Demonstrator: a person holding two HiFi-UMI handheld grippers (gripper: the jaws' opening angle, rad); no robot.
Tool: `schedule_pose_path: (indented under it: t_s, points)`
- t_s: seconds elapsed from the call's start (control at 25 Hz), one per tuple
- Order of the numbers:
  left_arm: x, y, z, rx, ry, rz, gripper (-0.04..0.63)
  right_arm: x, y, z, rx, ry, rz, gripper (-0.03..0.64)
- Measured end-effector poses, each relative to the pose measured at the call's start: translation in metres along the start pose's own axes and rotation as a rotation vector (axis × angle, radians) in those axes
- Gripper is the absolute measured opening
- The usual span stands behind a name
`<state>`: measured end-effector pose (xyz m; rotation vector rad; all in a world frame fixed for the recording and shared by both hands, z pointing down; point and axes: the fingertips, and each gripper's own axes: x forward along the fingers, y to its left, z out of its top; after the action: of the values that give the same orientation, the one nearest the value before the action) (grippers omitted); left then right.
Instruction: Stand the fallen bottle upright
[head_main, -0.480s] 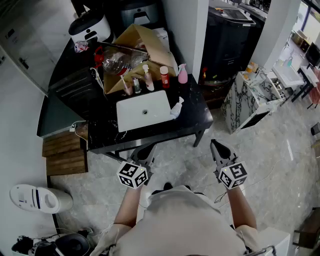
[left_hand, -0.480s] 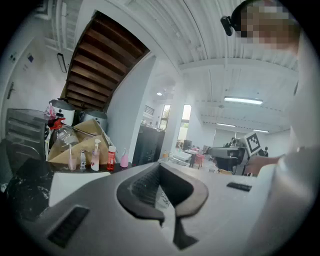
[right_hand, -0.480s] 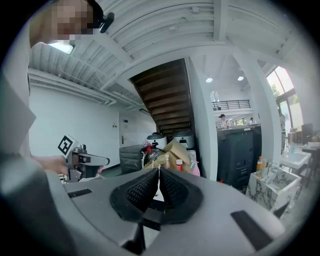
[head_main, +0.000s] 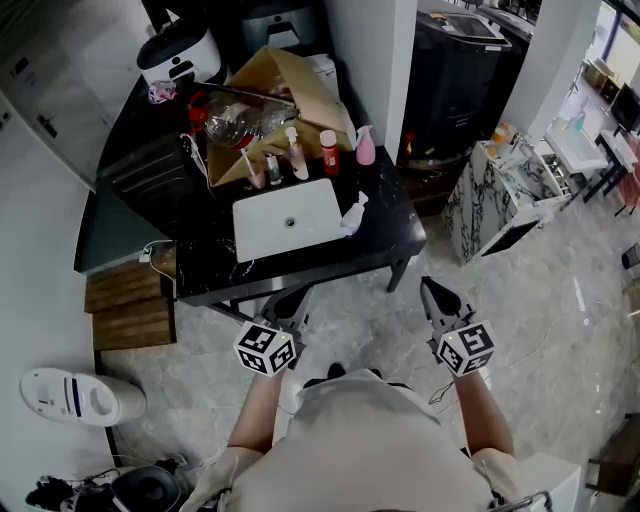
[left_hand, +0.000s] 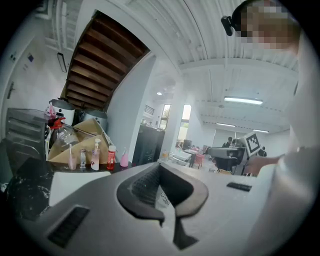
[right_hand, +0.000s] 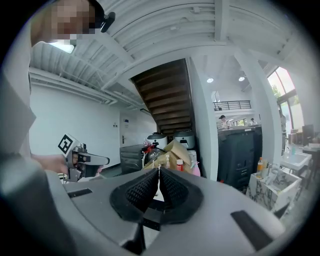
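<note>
Change: none; L gripper (head_main: 293, 303) & R gripper (head_main: 430, 288) same spots, lower frame.
Jaws: both closed, empty.
Fallen bottle (head_main: 352, 215): lying on table (head_main: 390, 240), mid-frame; small, details unclear.

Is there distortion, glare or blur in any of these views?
Head view: sharp, evenly lit, white basin bright on the black counter. Left gripper view: strong fisheye bending, dark corners, ceiling lamp glaring. Right gripper view: same bending, window overexposed.
</note>
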<state>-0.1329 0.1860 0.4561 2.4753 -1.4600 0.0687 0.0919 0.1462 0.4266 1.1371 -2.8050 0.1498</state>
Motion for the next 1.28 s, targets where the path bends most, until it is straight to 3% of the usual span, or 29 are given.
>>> schedule_pose_path:
  t_s: [0.36,0.68,0.76,1.28]
  points:
    - [0.003,0.0,0.0,0.015,-0.005,-0.014,0.006,0.006,0.002,-0.004,0.018,0.007,-0.003,0.034]
    - [0.009,0.0,-0.001,0.08,0.013,-0.015,0.013,0.01,0.0,-0.005,0.039,0.006,-0.02,0.034]
    - [0.011,0.0,0.0,0.078,0.007,-0.024,0.053,0.009,0.0,-0.006,0.04,0.012,-0.026,0.034]
    - [0.007,0.019,-0.007,0.023,-0.008,-0.042,0.156,0.013,0.006,-0.015,0.044,0.043,-0.069,0.034]
